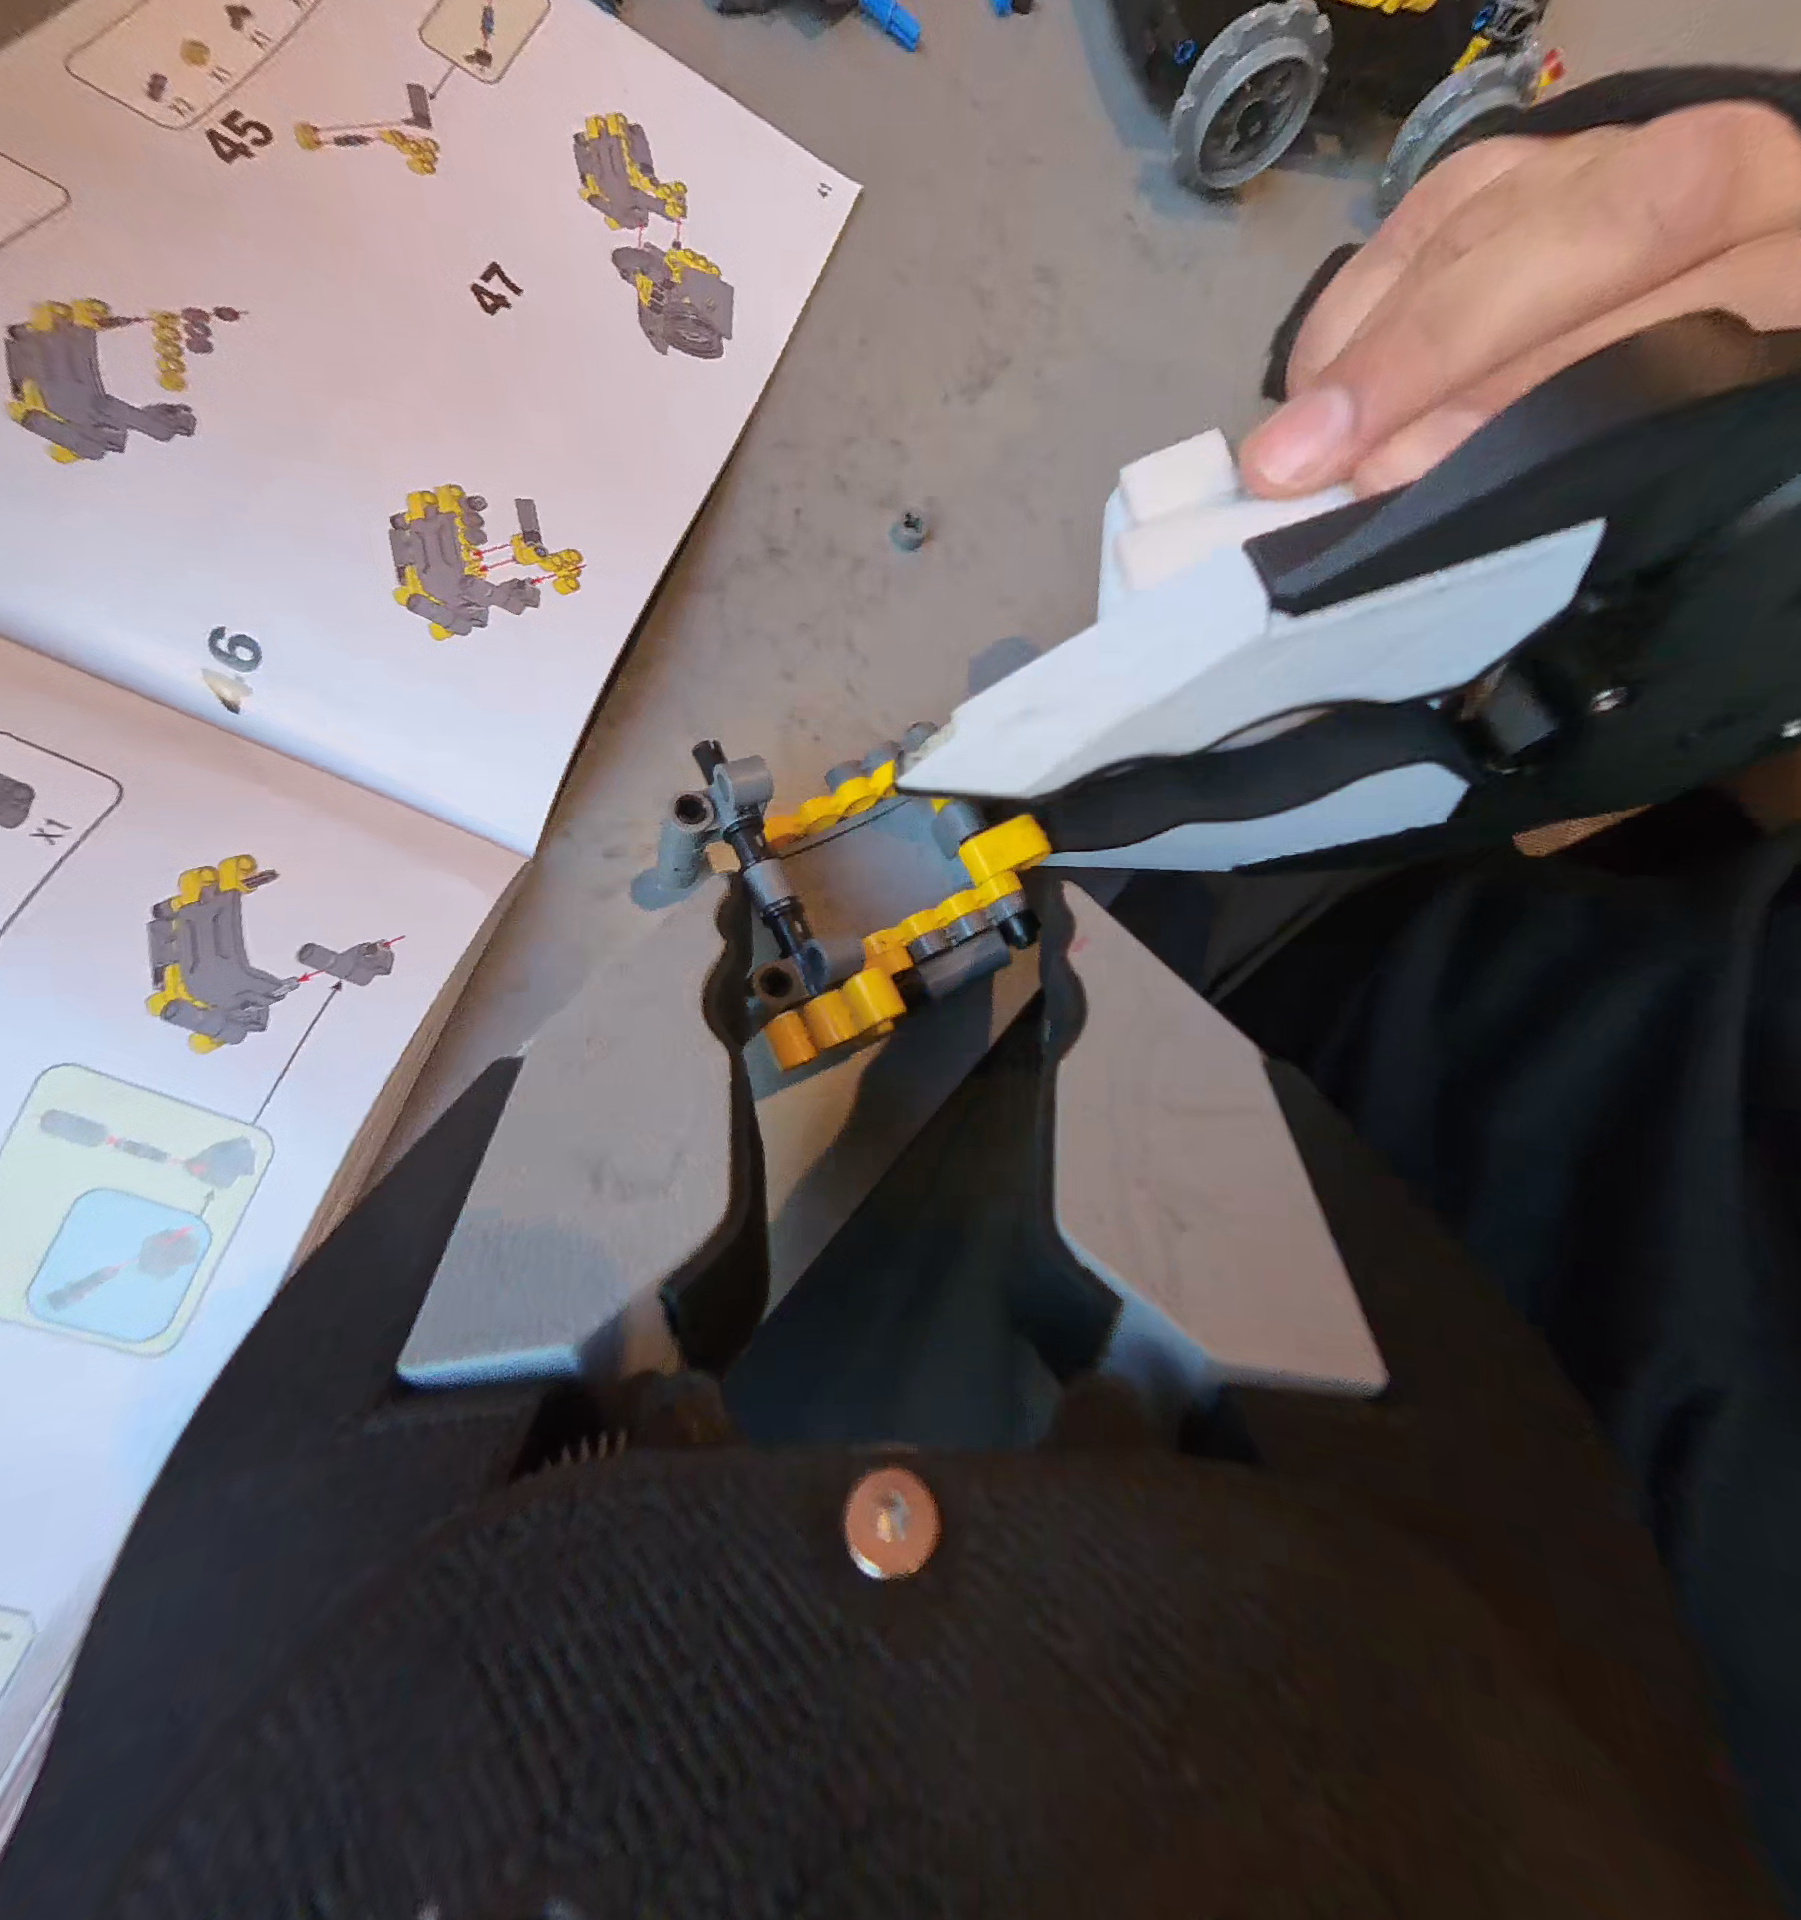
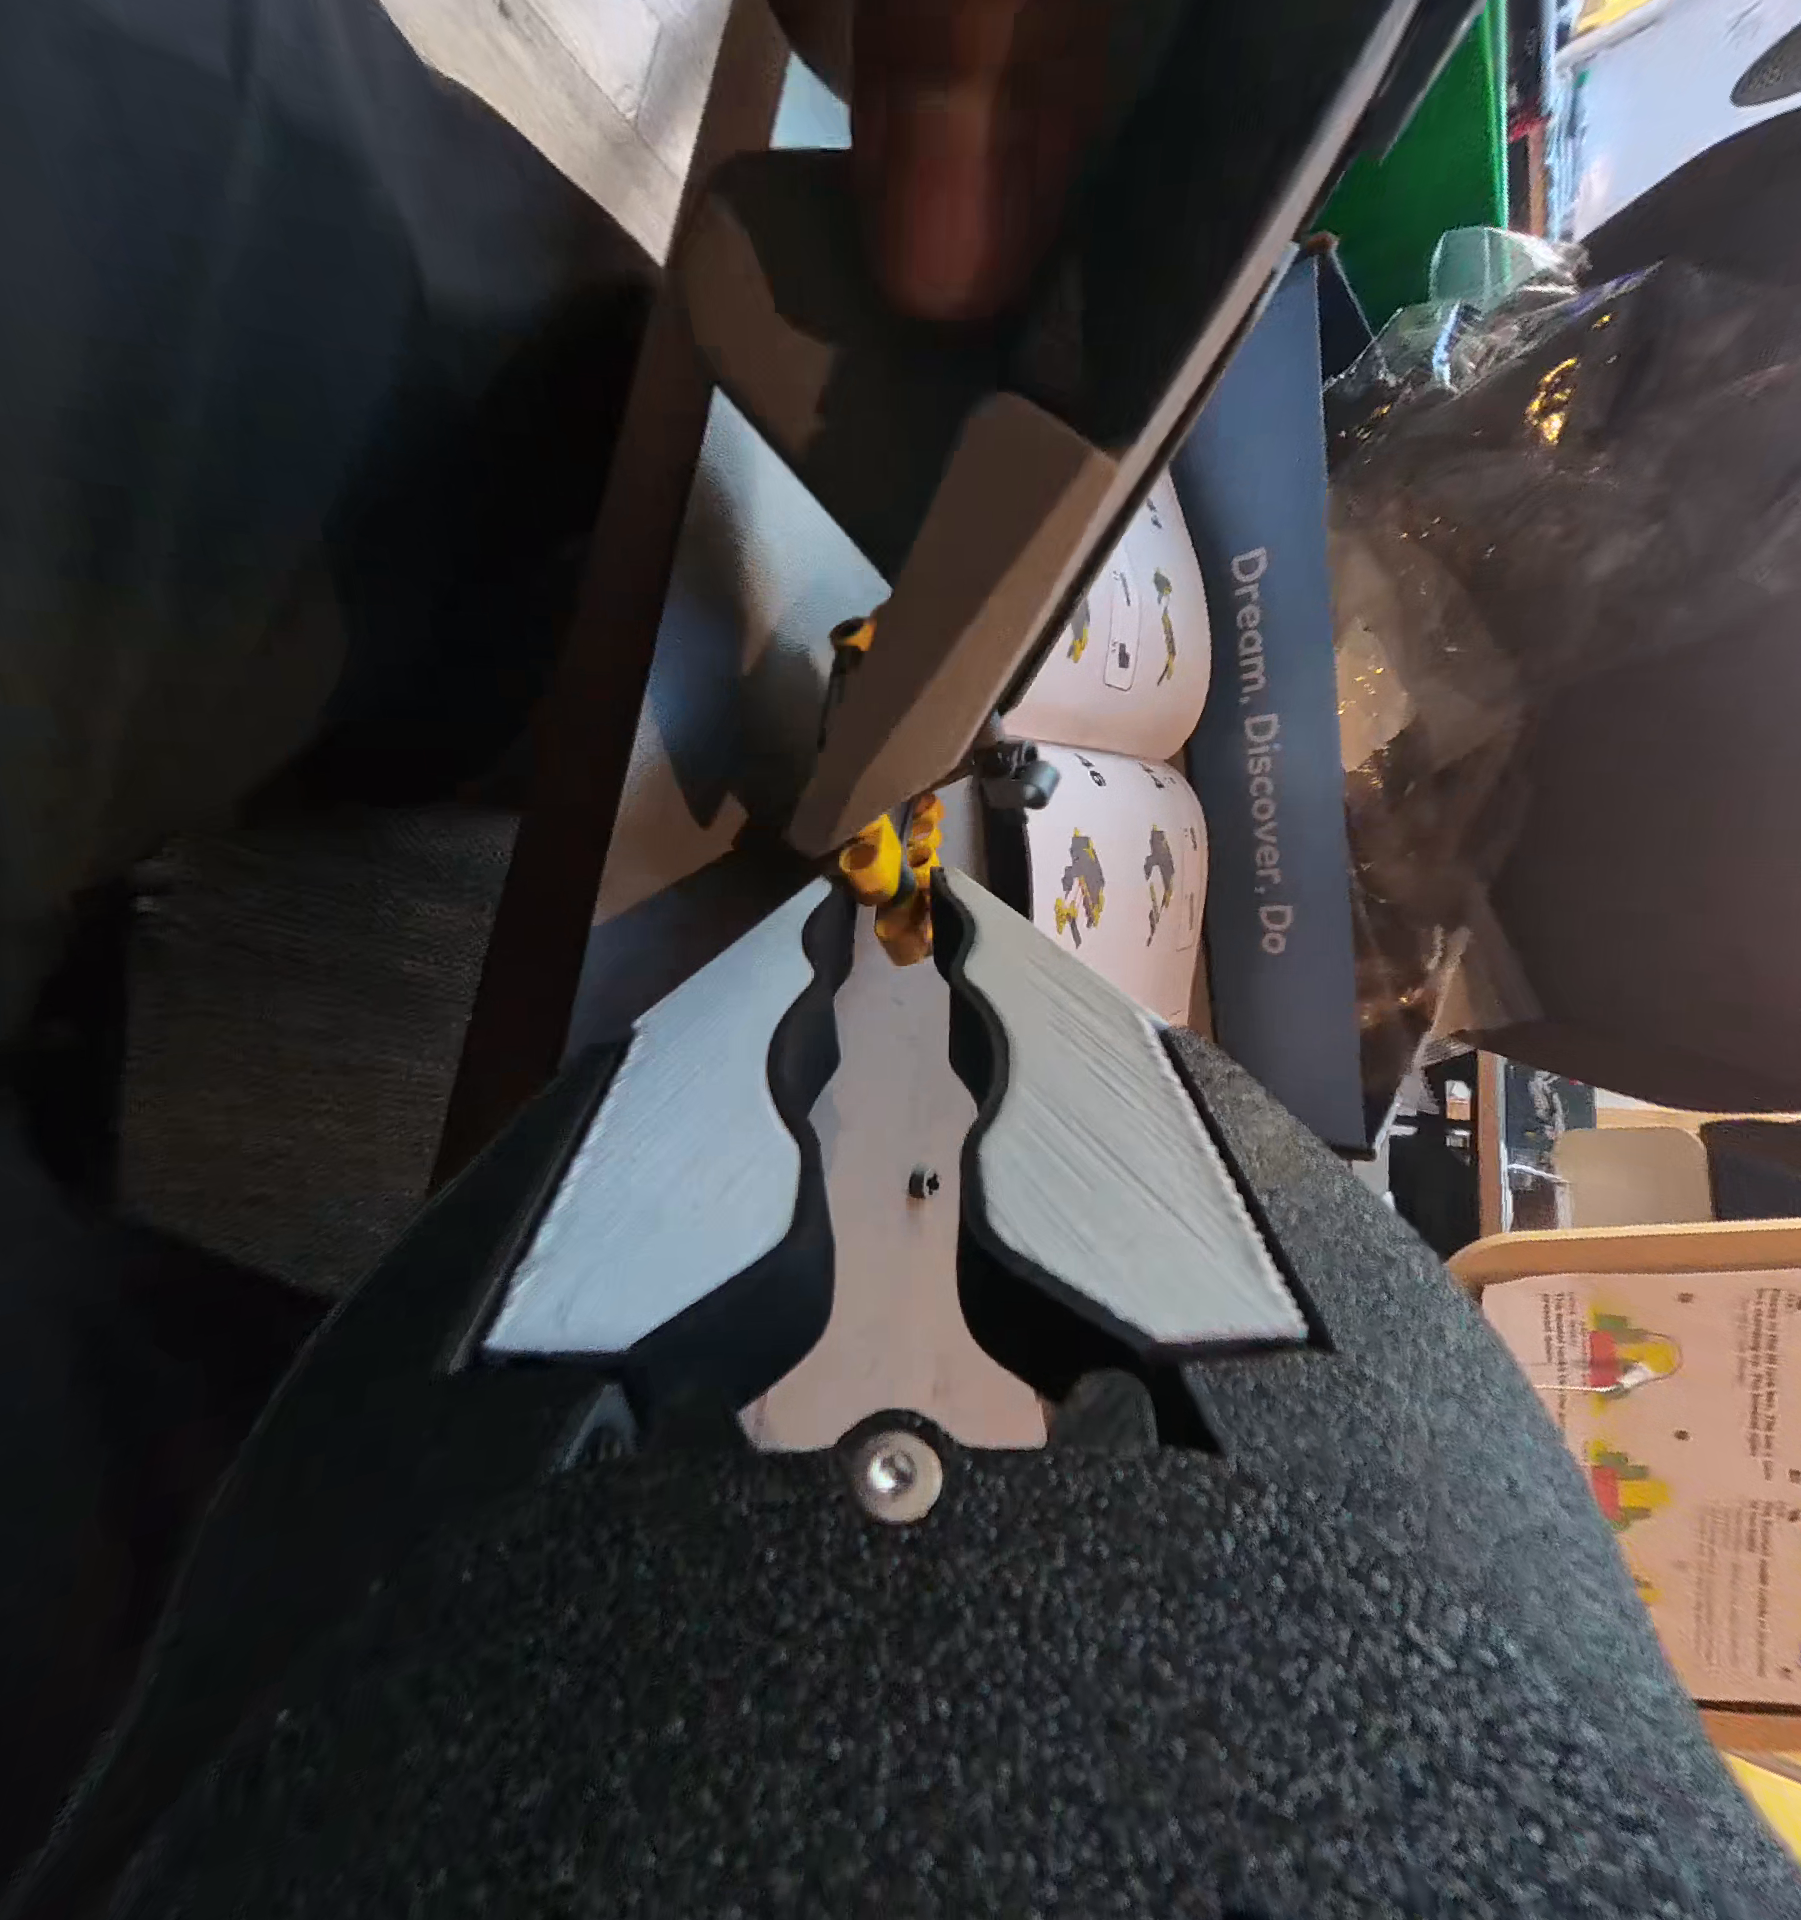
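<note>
Left wrist view: left tongs [image 1: 891, 961] and right tongs [image 1: 963, 805] both pinch yellow-grey brick frame [image 1: 875, 904] above desk [image 1: 875, 416] edge; light, rigid, joints likely pop apart; grip beams.

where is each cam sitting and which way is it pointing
Left wrist view: sits on the left gripper, facing down at the yellow and grey brick assembly, the open instruction booklet and the grey table; the person's hand holds the right gripper.
Right wrist view: sits on the right gripper, facing sideways along the table at the assembly; the left gripper crosses above.
Shared: assembly, booklet, both grippers.
</note>
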A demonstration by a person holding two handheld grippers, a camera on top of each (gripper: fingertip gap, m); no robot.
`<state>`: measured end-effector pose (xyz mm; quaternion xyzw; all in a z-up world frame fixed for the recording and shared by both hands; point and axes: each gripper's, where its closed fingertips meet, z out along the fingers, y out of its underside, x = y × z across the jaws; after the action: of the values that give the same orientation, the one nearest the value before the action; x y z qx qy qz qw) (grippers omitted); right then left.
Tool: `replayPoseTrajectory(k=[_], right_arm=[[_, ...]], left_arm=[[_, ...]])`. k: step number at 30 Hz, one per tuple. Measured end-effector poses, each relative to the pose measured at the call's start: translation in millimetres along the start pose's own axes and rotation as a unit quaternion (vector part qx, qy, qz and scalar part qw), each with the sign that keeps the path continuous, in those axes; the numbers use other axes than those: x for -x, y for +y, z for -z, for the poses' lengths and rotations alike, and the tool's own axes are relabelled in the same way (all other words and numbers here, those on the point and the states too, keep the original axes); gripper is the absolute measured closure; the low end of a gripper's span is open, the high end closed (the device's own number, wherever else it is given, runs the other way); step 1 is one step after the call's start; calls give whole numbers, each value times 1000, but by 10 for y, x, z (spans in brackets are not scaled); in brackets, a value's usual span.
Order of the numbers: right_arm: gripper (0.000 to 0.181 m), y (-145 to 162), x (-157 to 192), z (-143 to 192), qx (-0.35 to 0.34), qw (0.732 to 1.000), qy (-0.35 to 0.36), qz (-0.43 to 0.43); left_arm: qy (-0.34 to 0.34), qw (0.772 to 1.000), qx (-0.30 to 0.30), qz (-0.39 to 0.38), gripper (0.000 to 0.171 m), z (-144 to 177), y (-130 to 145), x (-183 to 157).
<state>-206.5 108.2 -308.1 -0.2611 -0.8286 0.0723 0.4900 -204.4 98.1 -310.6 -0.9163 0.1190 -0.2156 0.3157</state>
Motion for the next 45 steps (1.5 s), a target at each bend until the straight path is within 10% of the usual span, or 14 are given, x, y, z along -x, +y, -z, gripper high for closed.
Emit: replayPoseTrajectory(k=[9, 16, 20, 27, 39, 45], right_arm=[[175, 271, -446, 329, -80, 949, -39, -302], [175, 148, -802, 624, -281, 667, -285, -629], [175, 138, -823, 660, -299, 605, -329, -660], [174, 293, -671, 532, -232, 614, -330, -678], [168, 699, -399, 284, -64, 769, -248, -586], [173, 627, -399, 356, -82, 752, -270, -595]], left_arm=[[-38, 983, -96, -150, 116, 308, -512, -25], [103, 964, -155, -189, 119, 231, -945, -60], [240, 947, -161, -142, 138, 282, -1074, -210], [279, 947, -104, -123, 147, 70, -964, -103], [215, 954, -34, -208, 150, -259, -815, 44], [205, 960, -51, -185, 148, -224, -795, 32]])
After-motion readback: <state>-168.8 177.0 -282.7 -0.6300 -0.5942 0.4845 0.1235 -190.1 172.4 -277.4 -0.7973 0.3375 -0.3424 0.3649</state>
